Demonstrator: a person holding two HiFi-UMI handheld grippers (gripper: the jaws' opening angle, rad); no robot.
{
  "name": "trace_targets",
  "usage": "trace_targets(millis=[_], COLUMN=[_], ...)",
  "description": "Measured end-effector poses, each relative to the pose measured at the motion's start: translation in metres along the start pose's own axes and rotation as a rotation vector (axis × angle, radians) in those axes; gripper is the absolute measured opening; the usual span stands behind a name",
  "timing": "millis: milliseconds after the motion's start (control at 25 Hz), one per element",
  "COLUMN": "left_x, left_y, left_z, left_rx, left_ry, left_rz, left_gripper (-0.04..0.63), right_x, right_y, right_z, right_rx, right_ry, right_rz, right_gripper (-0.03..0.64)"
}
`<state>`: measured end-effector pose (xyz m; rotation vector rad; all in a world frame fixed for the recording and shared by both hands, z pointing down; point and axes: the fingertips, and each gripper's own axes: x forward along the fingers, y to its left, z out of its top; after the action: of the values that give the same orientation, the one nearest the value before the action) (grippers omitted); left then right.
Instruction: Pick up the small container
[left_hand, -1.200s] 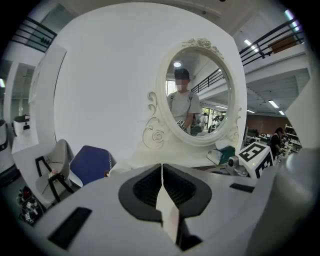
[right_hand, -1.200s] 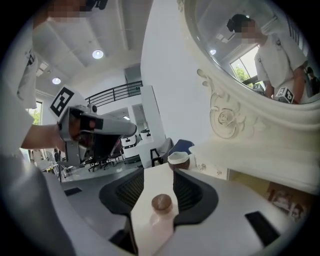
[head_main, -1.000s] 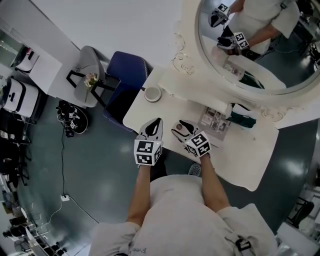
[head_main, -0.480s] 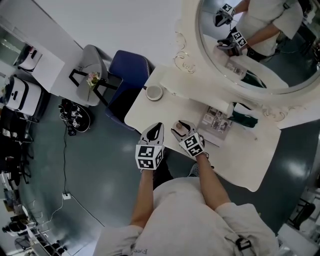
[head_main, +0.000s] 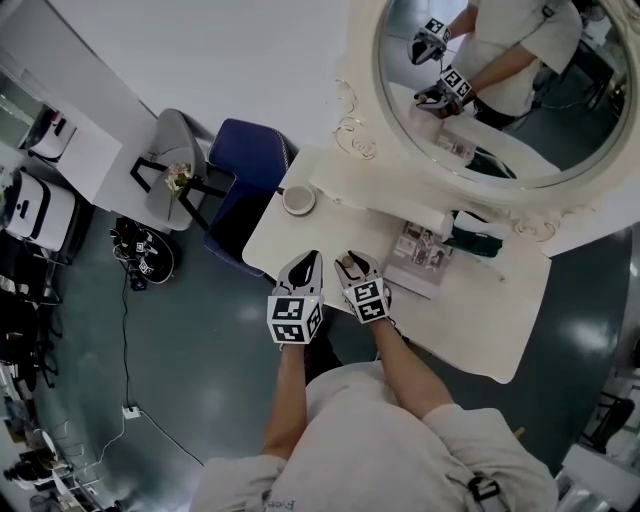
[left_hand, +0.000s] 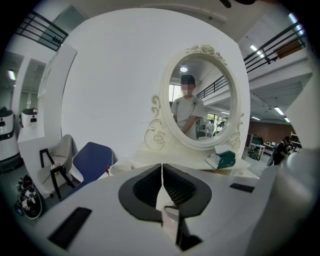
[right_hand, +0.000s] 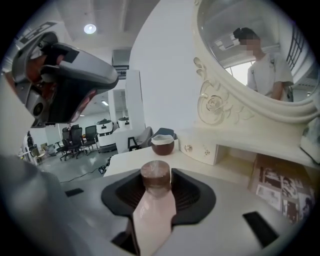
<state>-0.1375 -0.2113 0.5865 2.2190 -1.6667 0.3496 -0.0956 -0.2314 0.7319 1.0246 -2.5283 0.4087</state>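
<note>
Right gripper (head_main: 350, 265) is closing on the container (right_hand: 153, 212), pads meeting its sides (left gripper (left_hand: 162, 181) shut, empty); lifting it off the desk (head_main: 470, 320) seems left to do.

- The small container (right_hand: 155, 212) is a slim bottle with a pale pink body and a round brown cap.
- It lies lengthwise between the jaws of the right claw (right_hand: 156, 175), cap end outward, as they close on its cap.
</note>
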Motion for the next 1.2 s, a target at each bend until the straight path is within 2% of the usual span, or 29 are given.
trace_targets(millis=[120, 360, 560, 800, 1200], left_x=[-0.005, -0.018, -0.027, -0.03, -0.014], left_y=[0.0, 0.017, 0.026, 0.032, 0.008], left_z=[-0.006, -0.008, 0.002, 0.006, 0.007], left_rx=[-0.005, -0.004, 0.003, 0.0, 0.022], left_ry=[0.007, 0.007, -0.016, -0.025, -0.018], left_rz=[0.003, 0.038, 0.062, 0.074, 0.011], left_gripper=[0.031, 0.031, 0.031, 0.031, 0.031], right_x=[-0.002, -0.004, -0.01, -0.016, -0.036], right_y=[0.001, 0.006, 0.008, -0.009, -0.024], right_z=[0.0, -0.001, -0.004, -0.002, 0.022], right_rx=[0.007, -0.045, -0.065, -0.009, -0.015], right_ry=[-0.006, 0.002, 0.041, 0.039, 0.013], right_rz=[-0.042, 0.021, 0.035, 0.023, 0.014], right_gripper=[0.153, 0.147, 0.144, 0.142, 0.141])
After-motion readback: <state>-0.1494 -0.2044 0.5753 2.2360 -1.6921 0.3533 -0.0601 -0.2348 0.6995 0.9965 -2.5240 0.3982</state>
